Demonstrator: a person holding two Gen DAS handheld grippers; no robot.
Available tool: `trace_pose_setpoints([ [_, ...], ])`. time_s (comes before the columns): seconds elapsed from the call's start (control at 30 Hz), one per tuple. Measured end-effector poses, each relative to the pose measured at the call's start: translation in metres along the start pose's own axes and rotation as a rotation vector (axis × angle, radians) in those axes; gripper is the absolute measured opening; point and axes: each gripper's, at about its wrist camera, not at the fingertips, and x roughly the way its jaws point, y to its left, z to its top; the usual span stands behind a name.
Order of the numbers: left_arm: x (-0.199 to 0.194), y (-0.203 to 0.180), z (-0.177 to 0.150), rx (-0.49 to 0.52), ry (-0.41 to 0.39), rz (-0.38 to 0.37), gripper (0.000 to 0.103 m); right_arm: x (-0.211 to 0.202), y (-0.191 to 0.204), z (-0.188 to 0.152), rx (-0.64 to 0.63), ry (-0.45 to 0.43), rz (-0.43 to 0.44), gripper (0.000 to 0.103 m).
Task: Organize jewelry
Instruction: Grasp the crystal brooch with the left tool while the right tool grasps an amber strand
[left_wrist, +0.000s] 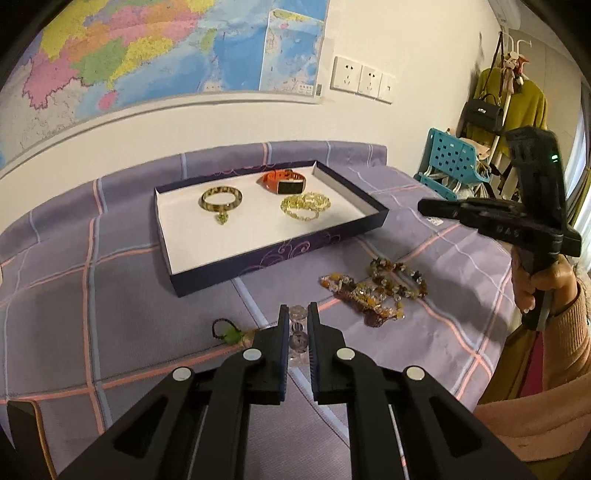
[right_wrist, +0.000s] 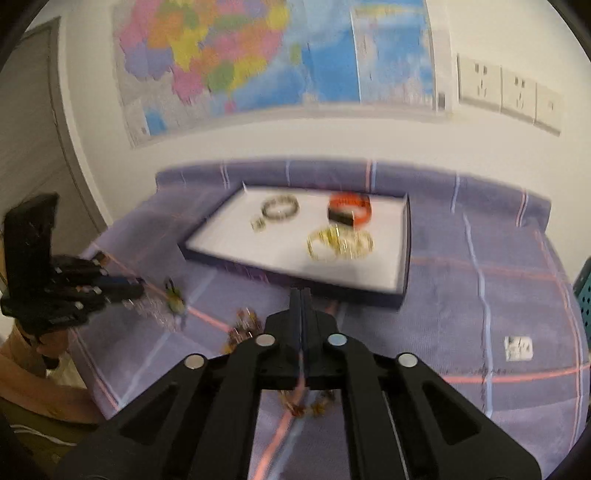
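left gripper (left_wrist: 298, 317) pinched on a clear bead bracelet (left_wrist: 298, 338). right gripper (right_wrist: 301, 299) nearly closed; held item unclear, amber bead bracelets (left_wrist: 373, 291) on plaid cloth (left_wrist: 129, 295). tray (left_wrist: 258, 258) holds bangle (left_wrist: 221, 199), orange watch (left_wrist: 284, 181), yellow bracelet (left_wrist: 304, 205).

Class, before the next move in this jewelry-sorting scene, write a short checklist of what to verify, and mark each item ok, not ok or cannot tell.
1. Left gripper has the clear bead bracelet between its fingers: ok.
2. Right gripper is closed on something: its jaws stand together, but the view is blurred, so whether they hold a strand is cannot tell.
3. Tray has free white floor at the front: ok.
4. Bangle, orange watch and yellow bead bracelet lie apart inside the tray: ok.
5. All jewelry off the bedspread: not ok; the amber bead pile lies outside.
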Motion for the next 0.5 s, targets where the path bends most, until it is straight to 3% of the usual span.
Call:
trace_pose_setpoints([
  [0.07,0.003,0.002,-0.004,-0.007,0.014,-0.007,0.008,0.011,-0.002,-0.009,-0.003,0.037,-0.026,0.033],
  [0.17,0.007,0.007,-0.01,-0.023,0.046,-0.024,0.008,0.034,-0.005,-0.026,-0.013,0.126,-0.049,0.038],
  [0.2,0.009,0.008,-0.013,-0.029,0.056,-0.028,0.008,0.04,-0.007,-0.031,-0.011,0.147,-0.052,0.037],
  [0.37,0.02,0.003,-0.025,0.015,0.1,-0.002,0.031,0.052,-0.015,-0.043,0.005,0.171,-0.072,0.032],
  [0.43,0.028,0.001,-0.028,0.02,0.124,0.003,0.039,0.055,-0.01,-0.043,-0.025,0.172,-0.092,0.027],
  [0.5,0.033,-0.002,-0.029,0.021,0.137,-0.016,0.04,0.056,-0.005,-0.044,-0.047,0.172,-0.09,0.013],
])
